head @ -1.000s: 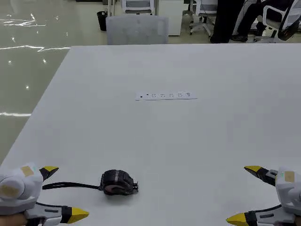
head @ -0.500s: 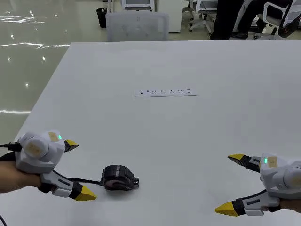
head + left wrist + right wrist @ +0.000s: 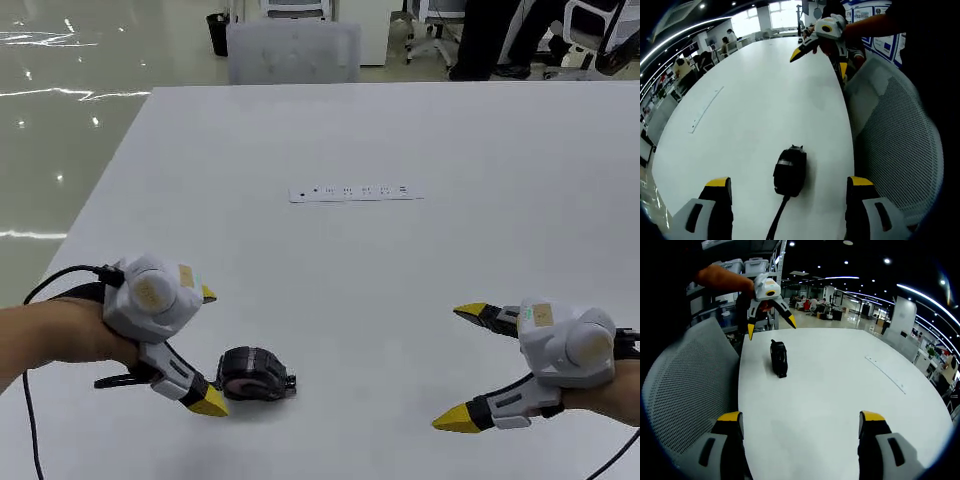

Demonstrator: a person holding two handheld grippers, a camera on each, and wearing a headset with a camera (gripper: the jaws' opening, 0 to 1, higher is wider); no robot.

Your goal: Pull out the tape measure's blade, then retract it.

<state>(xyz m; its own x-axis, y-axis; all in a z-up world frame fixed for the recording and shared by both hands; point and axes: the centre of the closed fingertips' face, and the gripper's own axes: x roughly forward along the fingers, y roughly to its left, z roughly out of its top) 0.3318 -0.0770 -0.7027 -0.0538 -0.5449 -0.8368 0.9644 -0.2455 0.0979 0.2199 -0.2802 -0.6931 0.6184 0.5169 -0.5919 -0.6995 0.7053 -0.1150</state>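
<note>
The left tool (image 3: 208,348), its yellow-tipped jaws spread wide, hovers just beside the small black tape measure (image 3: 252,373), which lies near the front edge of the white tabletop (image 3: 350,270). The right tool (image 3: 459,366), likewise spread and holding nothing, is well apart from it.

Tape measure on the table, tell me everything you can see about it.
The tape measure is a compact black case, plastic by its look, with a reddish side face. It lies on the white table near the person's edge, blade not drawn out. A thin black cord trails from its rear. The left gripper, jaws open, sits close behind it without touching.
</note>
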